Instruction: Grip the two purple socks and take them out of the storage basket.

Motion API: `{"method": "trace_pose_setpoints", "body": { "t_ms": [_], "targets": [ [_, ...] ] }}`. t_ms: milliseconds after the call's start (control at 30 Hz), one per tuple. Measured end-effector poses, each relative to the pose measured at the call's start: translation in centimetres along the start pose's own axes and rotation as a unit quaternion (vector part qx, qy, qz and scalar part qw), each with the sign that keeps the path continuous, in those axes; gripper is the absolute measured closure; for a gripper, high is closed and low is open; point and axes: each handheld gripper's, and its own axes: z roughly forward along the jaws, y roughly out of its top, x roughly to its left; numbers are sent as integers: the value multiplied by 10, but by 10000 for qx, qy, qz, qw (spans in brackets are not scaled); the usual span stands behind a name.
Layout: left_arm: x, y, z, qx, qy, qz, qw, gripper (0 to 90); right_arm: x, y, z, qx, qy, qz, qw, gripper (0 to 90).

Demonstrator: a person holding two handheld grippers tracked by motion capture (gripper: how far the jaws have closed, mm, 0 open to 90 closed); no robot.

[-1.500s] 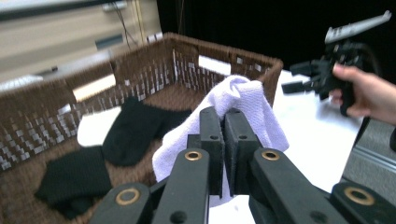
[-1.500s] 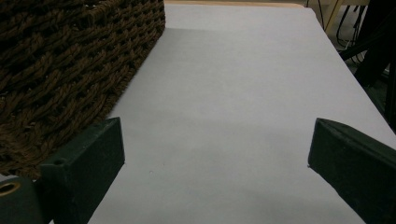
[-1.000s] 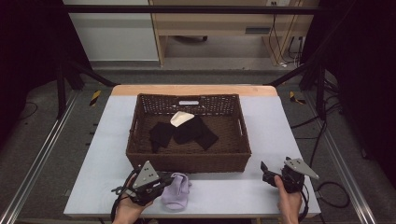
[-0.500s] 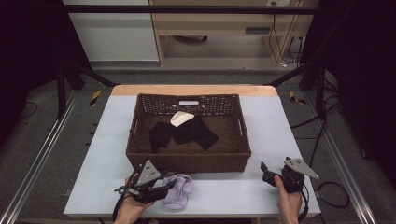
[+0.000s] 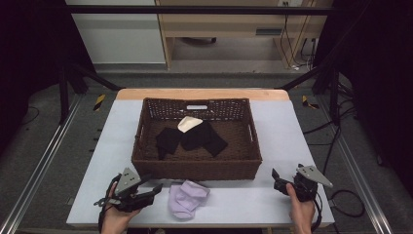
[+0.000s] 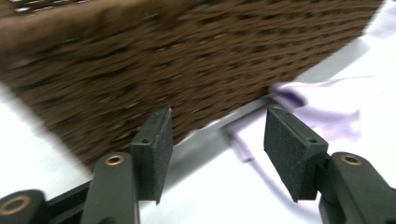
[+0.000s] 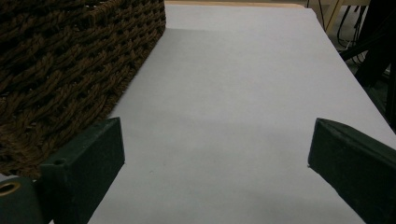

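A lilac sock (image 5: 187, 199) lies bunched on the white table (image 5: 243, 204), just in front of the brown wicker basket (image 5: 195, 165). My left gripper (image 5: 157, 188) sits to its left, apart from it. Its jaws have just been opening and nothing is between them. In the left gripper view the left gripper (image 6: 219, 149) stands open, with the sock (image 6: 327, 107) beyond its right pad and the basket wall (image 6: 163, 60) ahead. My right gripper (image 5: 277, 178) rests open near the table's front right. In its own view the right gripper (image 7: 215, 158) has wide jaws over bare table.
Inside the basket lie black socks (image 5: 195, 139) and a cream one (image 5: 188, 124). The basket's corner (image 7: 70, 60) is close to my right gripper's left jaw. Bare table (image 7: 243, 84) runs along the basket's right side. The table's front edge is just under both hands.
My left gripper was shut on the lilac sock; it has opened, let the sock go and drawn back to the left. The right gripper has not moved.
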Motion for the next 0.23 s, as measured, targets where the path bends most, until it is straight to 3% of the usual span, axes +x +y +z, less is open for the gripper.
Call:
{"method": "trace_pose_setpoints", "body": {
  "t_ms": [233],
  "targets": [
    [14, -9, -5, -3, 180, -225, 9996, 386, 0, 0, 0, 17, -1, 19, 10000, 41]
  ]
}}
